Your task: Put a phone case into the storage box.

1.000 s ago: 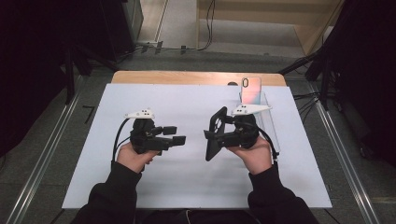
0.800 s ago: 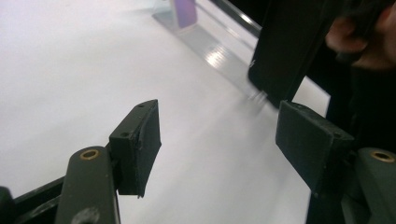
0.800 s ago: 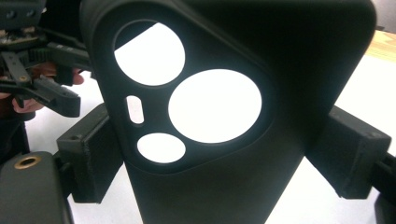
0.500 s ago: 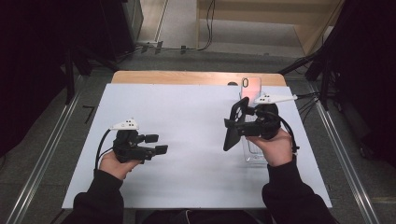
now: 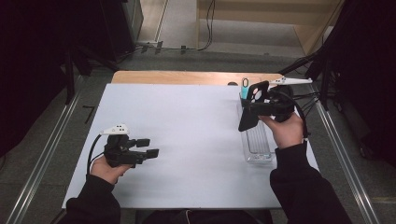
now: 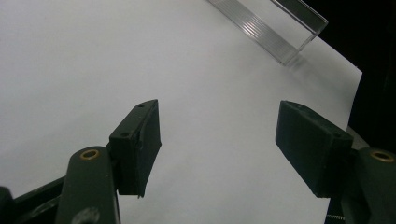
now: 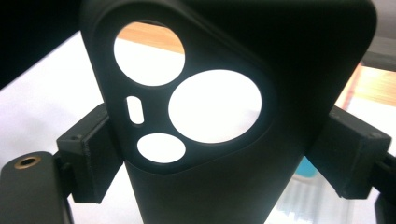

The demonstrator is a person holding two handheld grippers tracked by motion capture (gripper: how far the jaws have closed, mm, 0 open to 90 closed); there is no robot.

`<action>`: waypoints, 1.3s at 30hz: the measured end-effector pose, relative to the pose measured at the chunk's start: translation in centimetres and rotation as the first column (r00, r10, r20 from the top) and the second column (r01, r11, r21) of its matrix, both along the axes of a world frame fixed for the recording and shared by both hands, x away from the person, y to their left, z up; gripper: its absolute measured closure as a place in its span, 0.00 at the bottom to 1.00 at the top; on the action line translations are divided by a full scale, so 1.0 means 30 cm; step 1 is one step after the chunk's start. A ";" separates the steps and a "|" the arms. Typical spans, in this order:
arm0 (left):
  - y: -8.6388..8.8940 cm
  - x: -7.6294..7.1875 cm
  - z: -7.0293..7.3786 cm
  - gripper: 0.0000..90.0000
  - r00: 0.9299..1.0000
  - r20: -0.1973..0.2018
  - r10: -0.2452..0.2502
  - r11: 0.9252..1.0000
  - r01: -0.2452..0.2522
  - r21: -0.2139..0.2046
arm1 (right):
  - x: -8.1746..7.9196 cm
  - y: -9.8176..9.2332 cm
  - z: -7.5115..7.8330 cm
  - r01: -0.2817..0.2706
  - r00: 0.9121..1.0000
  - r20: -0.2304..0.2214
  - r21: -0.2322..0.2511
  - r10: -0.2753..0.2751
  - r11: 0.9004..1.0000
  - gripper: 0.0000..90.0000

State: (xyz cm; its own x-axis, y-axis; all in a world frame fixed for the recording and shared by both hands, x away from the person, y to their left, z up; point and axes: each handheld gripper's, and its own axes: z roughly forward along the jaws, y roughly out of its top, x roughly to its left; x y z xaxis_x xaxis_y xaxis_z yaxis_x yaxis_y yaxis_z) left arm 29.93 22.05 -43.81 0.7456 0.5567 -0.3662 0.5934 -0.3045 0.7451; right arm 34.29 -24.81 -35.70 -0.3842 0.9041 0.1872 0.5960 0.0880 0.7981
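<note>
We saw the right gripper [image 5: 248,108] w/ jaws clamped on both long edges of a black phone case [image 7: 224,107], held up over the far end of the clear tray [image 5: 258,144] at the counter's [image 5: 187,121] right side. Case looked light, thin, prob. flexible w/ a matte, grippy skin; not fragile. Edge grip near the camera cutouts seemed ok, but too much squeeze could bow it. Left gripper [image 6: 219,140] hung w/ jaws wide, nothing between them, near the counter's left front.
</note>
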 end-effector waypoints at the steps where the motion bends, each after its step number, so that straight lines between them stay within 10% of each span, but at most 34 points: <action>1: 0.003 0.000 0.000 0.35 1.000 0.002 0.002 1.000 -0.002 0.001 | 0.010 -0.007 0.001 0.014 1.000 0.003 -0.003 -0.014 1.000 0.12; 13: 0.028 0.005 -0.004 0.35 1.000 -0.001 0.019 0.999 -0.019 -0.027 | 0.129 -0.051 0.009 0.171 0.985 0.039 -0.034 -0.170 0.985 0.12; 39: 0.059 0.010 -0.004 0.35 0.999 0.000 0.044 0.997 -0.044 -0.057 | 0.286 -0.030 -0.214 0.315 0.947 -0.028 -0.100 -0.319 0.944 0.12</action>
